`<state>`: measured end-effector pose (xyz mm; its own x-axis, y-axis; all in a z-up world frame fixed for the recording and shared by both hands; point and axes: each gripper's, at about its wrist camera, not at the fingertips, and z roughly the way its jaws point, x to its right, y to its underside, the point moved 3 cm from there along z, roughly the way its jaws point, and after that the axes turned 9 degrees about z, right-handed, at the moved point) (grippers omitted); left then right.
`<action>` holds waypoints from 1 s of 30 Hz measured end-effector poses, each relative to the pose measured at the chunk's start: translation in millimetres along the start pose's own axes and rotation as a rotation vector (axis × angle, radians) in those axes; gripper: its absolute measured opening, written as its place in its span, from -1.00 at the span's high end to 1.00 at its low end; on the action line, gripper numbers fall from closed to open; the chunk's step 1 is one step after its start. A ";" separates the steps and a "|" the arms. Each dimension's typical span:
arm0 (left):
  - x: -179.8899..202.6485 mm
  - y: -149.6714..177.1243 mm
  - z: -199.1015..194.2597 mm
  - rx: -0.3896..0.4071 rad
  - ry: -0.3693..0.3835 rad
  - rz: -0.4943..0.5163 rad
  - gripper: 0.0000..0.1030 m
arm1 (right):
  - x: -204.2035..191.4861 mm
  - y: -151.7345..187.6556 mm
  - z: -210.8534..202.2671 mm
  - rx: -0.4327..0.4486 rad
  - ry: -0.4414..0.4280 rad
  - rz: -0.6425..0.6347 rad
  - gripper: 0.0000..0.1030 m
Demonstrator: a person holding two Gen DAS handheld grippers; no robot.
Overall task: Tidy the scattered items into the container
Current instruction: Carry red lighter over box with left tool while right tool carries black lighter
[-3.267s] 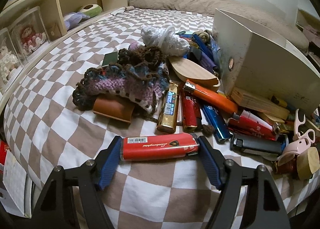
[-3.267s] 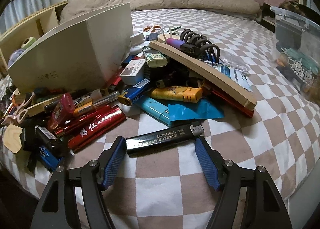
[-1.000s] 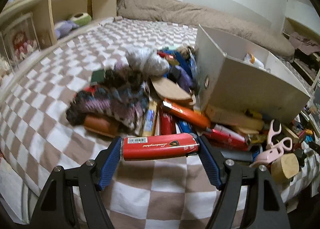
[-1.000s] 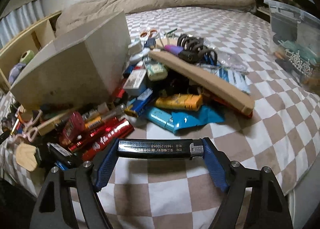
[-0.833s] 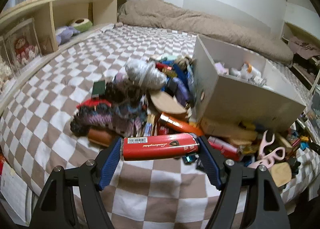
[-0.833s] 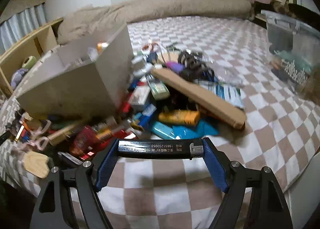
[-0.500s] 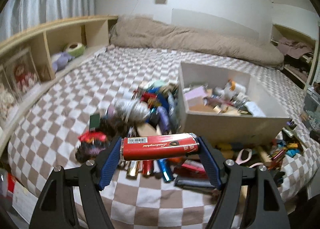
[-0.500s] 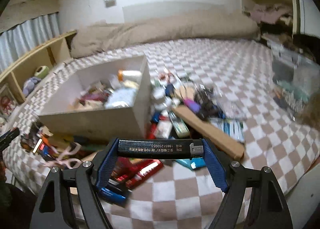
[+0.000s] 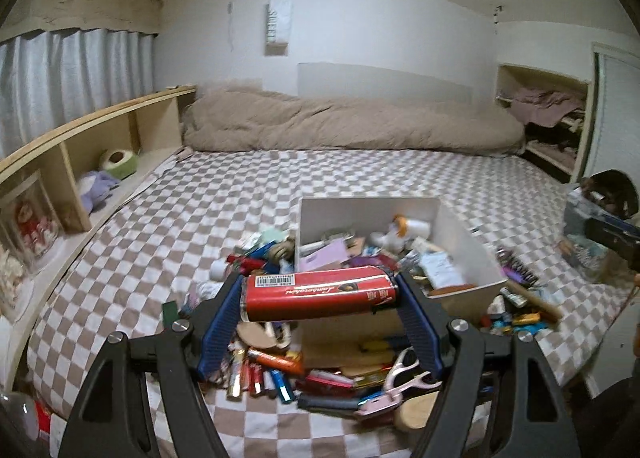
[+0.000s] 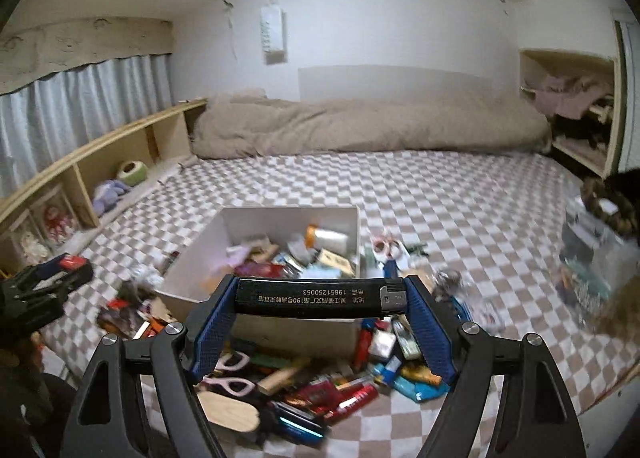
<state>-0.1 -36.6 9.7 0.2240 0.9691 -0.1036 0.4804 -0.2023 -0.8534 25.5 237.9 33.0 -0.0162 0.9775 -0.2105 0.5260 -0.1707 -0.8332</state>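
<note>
Left wrist: left gripper [image 9: 320, 292] is clamping the red lighter [image 9: 320, 292] endwise, hanging above the white box [image 9: 460, 246] near edge; clutter is crowding the box, open checkered bed [image 9: 240, 185] behind.

Right wrist: right gripper [image 10: 318, 296] is gripping the black lighter [image 10: 312, 296] likewise, over the same rim; free bedspread lying right.

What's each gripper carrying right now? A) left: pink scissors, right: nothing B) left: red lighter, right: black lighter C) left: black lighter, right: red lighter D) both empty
B. In the left wrist view the left gripper is clamped end to end on the red lighter, and in the right wrist view the right gripper holds the black lighter the same way, both lifted above the white box.
</note>
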 end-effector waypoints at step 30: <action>25.9 -117.6 -10.4 -0.075 0.036 -0.025 -0.46 | -54.1 -97.0 16.8 -0.134 -0.023 0.071 -0.58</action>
<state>-42.0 10.8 112.7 0.2403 0.9686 -0.0629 0.5482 -0.1889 -0.8147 -38.9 199.4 116.6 0.0062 0.9600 -0.2798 0.6356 -0.2198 -0.7401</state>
